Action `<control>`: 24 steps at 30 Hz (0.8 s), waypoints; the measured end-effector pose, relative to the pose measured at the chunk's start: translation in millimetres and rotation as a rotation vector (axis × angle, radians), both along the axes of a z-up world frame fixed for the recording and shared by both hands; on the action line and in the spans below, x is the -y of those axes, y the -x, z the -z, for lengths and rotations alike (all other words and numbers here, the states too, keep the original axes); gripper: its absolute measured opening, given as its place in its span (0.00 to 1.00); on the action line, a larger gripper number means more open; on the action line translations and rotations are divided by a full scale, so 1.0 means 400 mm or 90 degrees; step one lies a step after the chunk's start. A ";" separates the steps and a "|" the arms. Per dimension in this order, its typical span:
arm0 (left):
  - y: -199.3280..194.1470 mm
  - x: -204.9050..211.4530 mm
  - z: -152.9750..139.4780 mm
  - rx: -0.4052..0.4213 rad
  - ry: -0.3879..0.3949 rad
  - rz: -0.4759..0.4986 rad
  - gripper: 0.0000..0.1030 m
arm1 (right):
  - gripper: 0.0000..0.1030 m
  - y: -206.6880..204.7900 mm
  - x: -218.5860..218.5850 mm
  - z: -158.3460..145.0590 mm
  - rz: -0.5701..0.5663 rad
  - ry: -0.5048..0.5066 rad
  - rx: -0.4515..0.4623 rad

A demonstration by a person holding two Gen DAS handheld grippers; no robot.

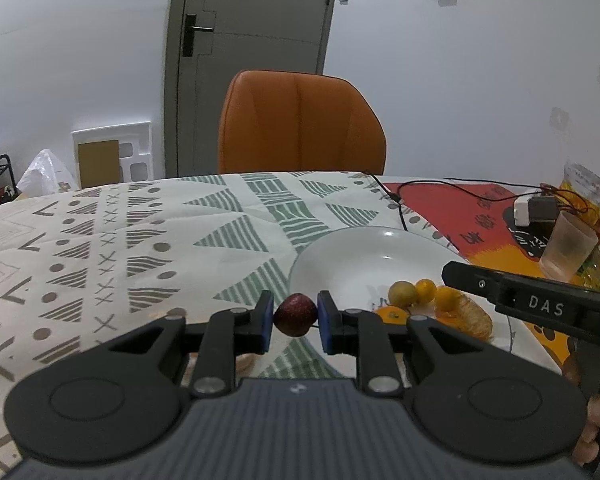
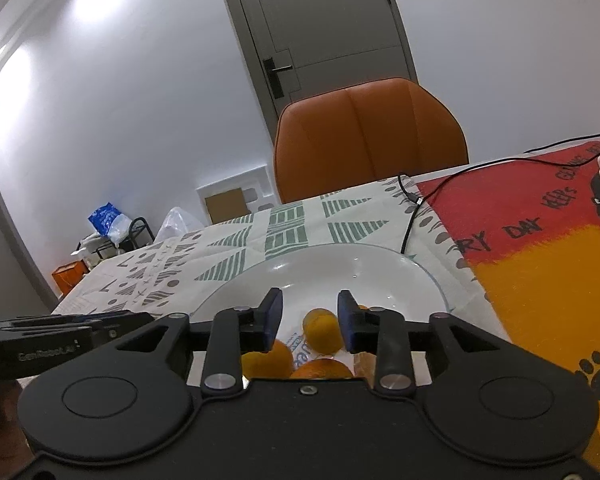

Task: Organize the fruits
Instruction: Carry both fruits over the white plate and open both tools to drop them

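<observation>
My left gripper (image 1: 295,301) is shut on a small dark red fruit (image 1: 295,316), held above the patterned tablecloth just left of a glass plate (image 1: 360,256). Small orange fruits (image 1: 446,298), a yellow-green one (image 1: 402,293) and a brown netted piece (image 1: 474,316) lie at the plate's near side. My right gripper (image 2: 309,300) hovers over the same plate (image 2: 340,268), jaws apart. A small orange fruit (image 2: 320,330) lies below and between the fingers, untouched by the pads. More orange fruits (image 2: 270,362) sit beneath. Each gripper shows in the other's view: right gripper (image 1: 454,274), left gripper (image 2: 136,318).
An orange chair (image 1: 300,124) stands at the table's far edge. A black cable (image 1: 400,204) runs past the plate onto a red and orange mat (image 1: 452,208). On the mat stand a plastic cup (image 1: 566,250), a charger (image 1: 534,210) and snack bags (image 1: 586,184).
</observation>
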State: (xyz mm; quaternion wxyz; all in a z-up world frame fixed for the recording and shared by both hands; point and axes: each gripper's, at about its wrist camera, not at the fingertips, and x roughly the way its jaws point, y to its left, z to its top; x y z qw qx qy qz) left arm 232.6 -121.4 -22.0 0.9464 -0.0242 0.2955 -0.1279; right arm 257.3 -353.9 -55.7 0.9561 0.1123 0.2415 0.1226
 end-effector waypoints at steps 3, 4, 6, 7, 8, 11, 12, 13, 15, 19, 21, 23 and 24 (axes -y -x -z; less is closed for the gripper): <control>-0.008 0.016 0.003 -0.002 -0.003 0.007 0.21 | 0.32 0.002 0.014 0.004 0.003 -0.005 -0.006; -0.011 0.022 0.004 -0.002 -0.003 0.009 0.21 | 0.32 0.003 0.017 0.005 0.004 -0.007 -0.008; -0.017 0.032 0.006 -0.003 -0.004 0.014 0.21 | 0.33 0.008 0.024 0.005 0.004 -0.009 -0.009; -0.021 0.037 0.006 -0.004 -0.003 0.016 0.21 | 0.36 0.012 0.026 0.005 0.005 -0.010 -0.009; -0.025 0.040 0.005 -0.003 -0.001 0.017 0.21 | 0.38 0.015 0.028 0.004 0.008 -0.010 -0.009; -0.031 0.049 -0.001 0.000 0.007 0.021 0.21 | 0.39 0.019 0.035 0.002 0.015 -0.008 -0.008; -0.032 0.052 -0.003 -0.001 0.009 0.023 0.21 | 0.39 0.021 0.038 0.002 0.018 -0.008 -0.009; -0.032 0.057 -0.004 -0.001 0.009 0.027 0.21 | 0.39 0.022 0.039 0.002 0.021 -0.008 -0.009; -0.027 0.067 -0.005 0.008 0.003 0.037 0.23 | 0.41 0.027 0.042 0.002 0.024 -0.007 -0.007; -0.029 0.077 -0.004 -0.006 -0.012 0.031 0.31 | 0.44 0.034 0.049 0.009 0.031 -0.010 -0.009; -0.027 0.068 -0.006 -0.011 -0.006 0.021 0.36 | 0.45 0.036 0.053 0.012 0.033 -0.014 -0.012; -0.019 0.057 -0.009 -0.007 -0.008 0.010 0.47 | 0.46 0.038 0.054 0.012 0.033 -0.015 -0.012; -0.015 0.052 -0.010 -0.005 -0.010 0.005 0.50 | 0.48 0.039 0.054 0.010 0.032 -0.016 -0.011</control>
